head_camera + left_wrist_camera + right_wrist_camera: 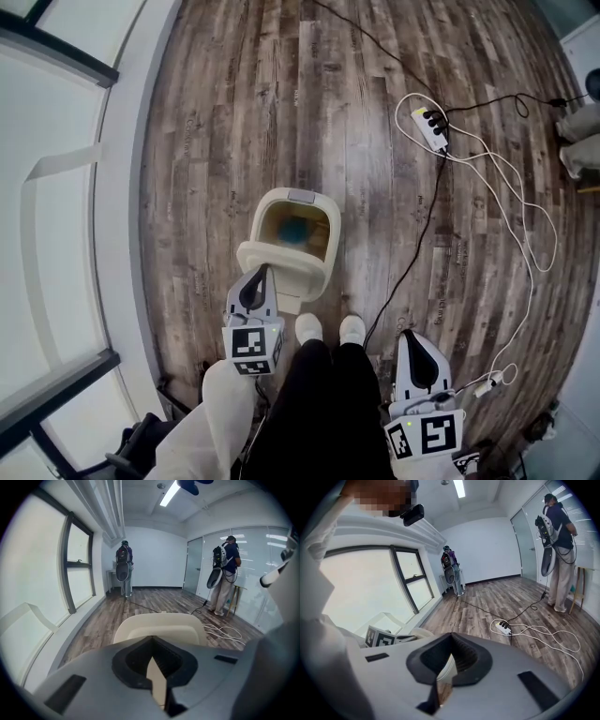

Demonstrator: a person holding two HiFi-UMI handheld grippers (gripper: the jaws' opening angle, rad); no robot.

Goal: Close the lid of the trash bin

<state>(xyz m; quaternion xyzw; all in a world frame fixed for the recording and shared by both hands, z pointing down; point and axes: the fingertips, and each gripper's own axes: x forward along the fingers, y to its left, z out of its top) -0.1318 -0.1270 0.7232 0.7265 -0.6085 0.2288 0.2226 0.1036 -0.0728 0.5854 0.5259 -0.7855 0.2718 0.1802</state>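
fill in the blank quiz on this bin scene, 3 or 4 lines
1. The lid of the trash bin is ____.
2. Of the left gripper and the right gripper, the ____ one is at the lid.
3. A ____ object lies inside the trash bin.
4. The white power strip lies on the wooden ____.

Missing words: open; left; blue; floor
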